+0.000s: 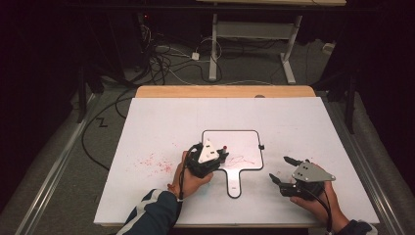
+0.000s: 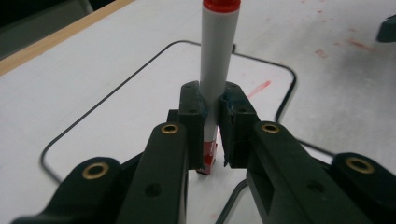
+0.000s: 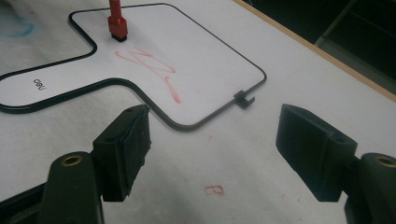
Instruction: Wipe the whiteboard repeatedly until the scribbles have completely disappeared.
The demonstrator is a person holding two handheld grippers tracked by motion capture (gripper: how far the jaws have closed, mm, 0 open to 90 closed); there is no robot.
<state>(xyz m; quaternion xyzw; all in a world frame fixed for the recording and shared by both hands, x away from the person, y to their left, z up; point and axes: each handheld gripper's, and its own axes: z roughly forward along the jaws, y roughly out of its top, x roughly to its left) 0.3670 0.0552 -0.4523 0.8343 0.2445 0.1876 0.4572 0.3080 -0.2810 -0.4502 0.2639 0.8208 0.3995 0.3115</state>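
White paper covers the counter (image 1: pixel 161 196), where the left claw (image 2: pixel 212 135) pinches a light, smooth red marker (image 2: pixel 215 60) mid-barrel, its tip just below on the handheld whiteboard (image 1: pixel 244 142); the right claw (image 3: pixel 212 154) gapes empty nearby.

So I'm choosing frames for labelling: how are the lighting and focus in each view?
High view: table evenly lit, surroundings almost black. Left gripper view: red marker fairly sharp, the near jaws soft. Right gripper view: the small whiteboard and its red scribble clear, near jaws slightly blurred, no strong glare.
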